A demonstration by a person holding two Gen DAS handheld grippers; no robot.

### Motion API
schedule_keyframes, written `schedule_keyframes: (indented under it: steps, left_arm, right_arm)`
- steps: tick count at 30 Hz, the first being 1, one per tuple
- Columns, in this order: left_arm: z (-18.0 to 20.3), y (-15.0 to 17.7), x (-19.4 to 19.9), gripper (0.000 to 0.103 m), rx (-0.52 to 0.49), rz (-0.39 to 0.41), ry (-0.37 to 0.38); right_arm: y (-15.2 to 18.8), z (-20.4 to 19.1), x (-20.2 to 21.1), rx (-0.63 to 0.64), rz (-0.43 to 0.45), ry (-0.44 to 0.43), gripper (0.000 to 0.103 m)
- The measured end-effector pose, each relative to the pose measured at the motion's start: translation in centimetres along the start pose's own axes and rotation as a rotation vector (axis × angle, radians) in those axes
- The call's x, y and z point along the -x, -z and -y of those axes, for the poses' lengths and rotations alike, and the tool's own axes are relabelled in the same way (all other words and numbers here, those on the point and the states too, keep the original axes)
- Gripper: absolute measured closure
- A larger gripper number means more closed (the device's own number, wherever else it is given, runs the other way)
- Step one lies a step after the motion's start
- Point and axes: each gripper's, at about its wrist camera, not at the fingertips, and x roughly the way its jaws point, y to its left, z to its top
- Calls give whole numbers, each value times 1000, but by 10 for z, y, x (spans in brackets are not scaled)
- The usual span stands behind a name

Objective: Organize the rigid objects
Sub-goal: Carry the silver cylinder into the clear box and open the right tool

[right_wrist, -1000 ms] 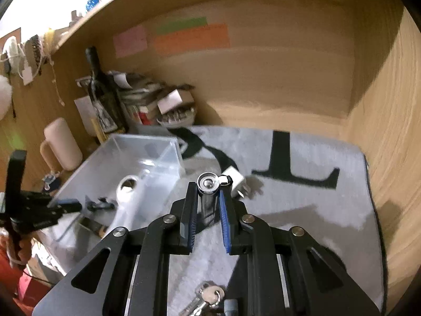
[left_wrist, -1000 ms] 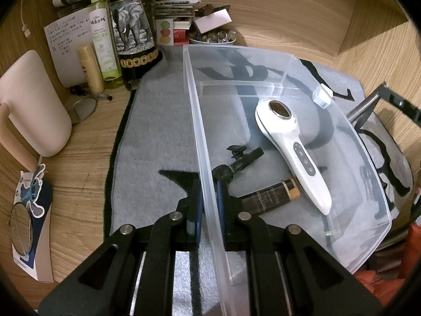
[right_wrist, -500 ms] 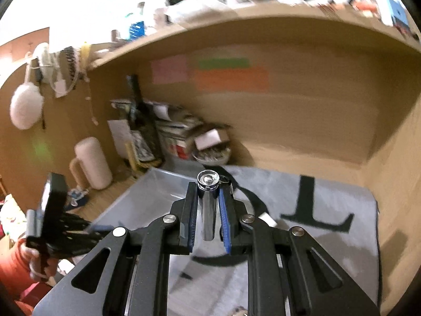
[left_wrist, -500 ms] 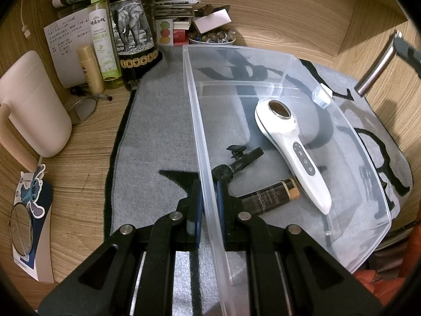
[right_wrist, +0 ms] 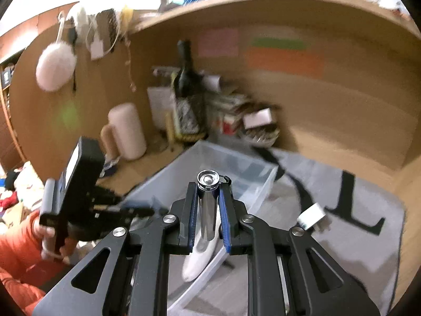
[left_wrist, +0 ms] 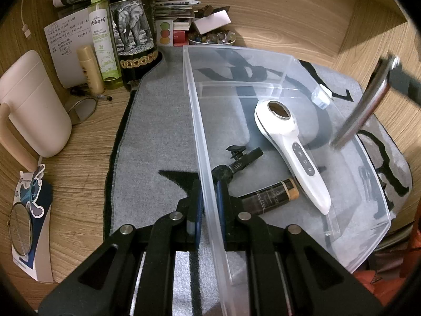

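My left gripper (left_wrist: 208, 192) is shut on the near wall of a clear plastic bin (left_wrist: 202, 131) on a grey mat. In the bin lie a white handheld device (left_wrist: 294, 142), a black clip mount (left_wrist: 236, 162) and a dark tube (left_wrist: 268, 197). My right gripper (right_wrist: 208, 197) is shut on a silver metal cylinder (right_wrist: 208, 205) and holds it above the bin (right_wrist: 236, 168). The cylinder also shows in the left wrist view (left_wrist: 365, 102), over the bin's right wall. A small white cube (left_wrist: 321, 96) sits by the bin's far right rim.
Left of the mat stand a beige pitcher (left_wrist: 31, 105), a green spray bottle (left_wrist: 102, 39), a dark elephant-label bottle (left_wrist: 134, 34) and a small tan bottle (left_wrist: 90, 69). Papers, boxes and a bowl of trinkets (left_wrist: 210, 38) crowd the back wall. A round mirror (left_wrist: 19, 229) lies at the left edge.
My right gripper has lifted the silver cylinder off the mat and carried it left, over the bin. The left gripper has kept its hold on the bin wall.
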Motion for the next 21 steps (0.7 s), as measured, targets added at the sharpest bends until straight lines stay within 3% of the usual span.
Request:
schedule_keyframes:
  steps: [11, 21]
  left_arm:
    - [-1, 0, 0, 92, 1, 1, 1]
    - [1, -1, 0, 92, 1, 0, 3]
  right_arm:
    - [10, -22, -42, 62, -137, -67, 88]
    - [-1, -23, -81, 73, -213, -55, 88]
